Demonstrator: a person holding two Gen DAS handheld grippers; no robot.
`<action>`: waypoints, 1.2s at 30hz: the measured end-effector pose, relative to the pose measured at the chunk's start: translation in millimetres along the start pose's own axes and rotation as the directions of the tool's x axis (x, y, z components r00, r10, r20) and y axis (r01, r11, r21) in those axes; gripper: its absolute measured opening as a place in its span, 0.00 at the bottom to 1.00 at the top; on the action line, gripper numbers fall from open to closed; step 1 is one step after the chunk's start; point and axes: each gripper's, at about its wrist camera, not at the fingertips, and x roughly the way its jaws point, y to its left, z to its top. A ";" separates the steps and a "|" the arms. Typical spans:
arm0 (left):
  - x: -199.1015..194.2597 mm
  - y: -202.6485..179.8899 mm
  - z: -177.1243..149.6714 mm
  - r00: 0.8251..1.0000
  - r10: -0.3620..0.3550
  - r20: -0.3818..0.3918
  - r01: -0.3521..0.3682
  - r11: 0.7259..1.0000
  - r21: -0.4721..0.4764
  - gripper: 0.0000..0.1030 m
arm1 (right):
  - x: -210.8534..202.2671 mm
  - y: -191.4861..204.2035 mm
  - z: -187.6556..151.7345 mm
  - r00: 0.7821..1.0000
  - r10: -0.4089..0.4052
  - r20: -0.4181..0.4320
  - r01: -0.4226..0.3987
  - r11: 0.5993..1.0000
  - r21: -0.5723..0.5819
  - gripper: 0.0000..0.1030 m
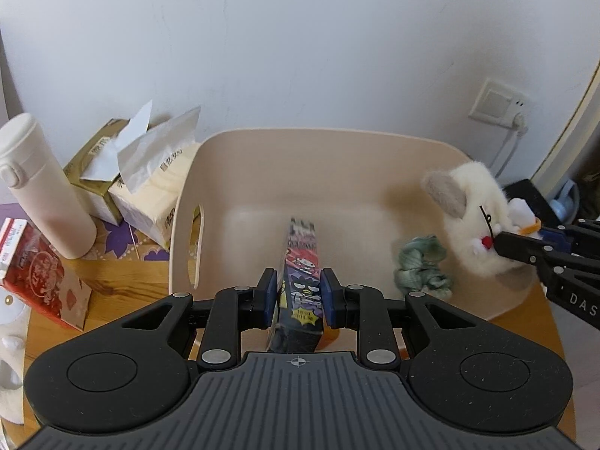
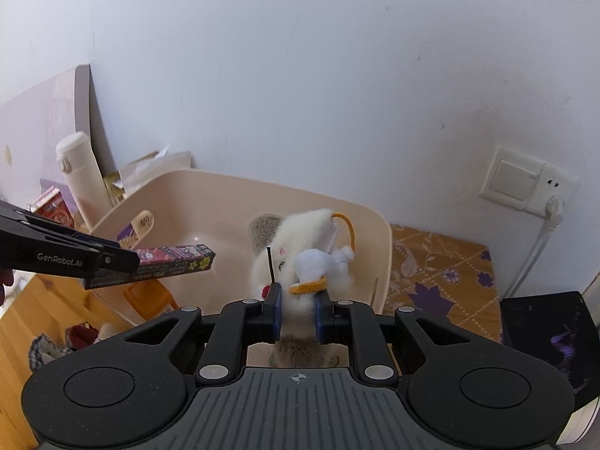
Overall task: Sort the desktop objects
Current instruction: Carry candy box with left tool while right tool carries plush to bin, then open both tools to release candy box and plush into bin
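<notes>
**Both grippers loaded above the beige bin**

The left gripper (image 1: 298, 292) has its jaws clamped on a long cartoon-printed box (image 1: 300, 262), held over the beige bin (image 1: 300, 150). The right gripper (image 2: 298, 309) has its jaws closed on a white plush toy (image 2: 300, 247) above the bin's right rim. A green scrunchie (image 1: 422, 266) lies inside the bin. A white bottle (image 1: 41, 183) and tissue packs (image 1: 150, 183) stand left of the bin on the table (image 1: 123, 281).

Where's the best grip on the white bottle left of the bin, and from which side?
Take the white bottle around its plain round body, below the cap, coming in level from the front. It stands upright, and the tissue packs crowd its right while the red carton sits low in front-left, so keep the tool above that carton.
</notes>
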 end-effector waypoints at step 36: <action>-58.5 30.9 -29.4 0.992 -0.103 -0.078 0.104 0.994 0.017 0.81 | -43.1 18.0 -48.4 0.993 -0.107 -0.057 0.113 0.986 0.122 0.95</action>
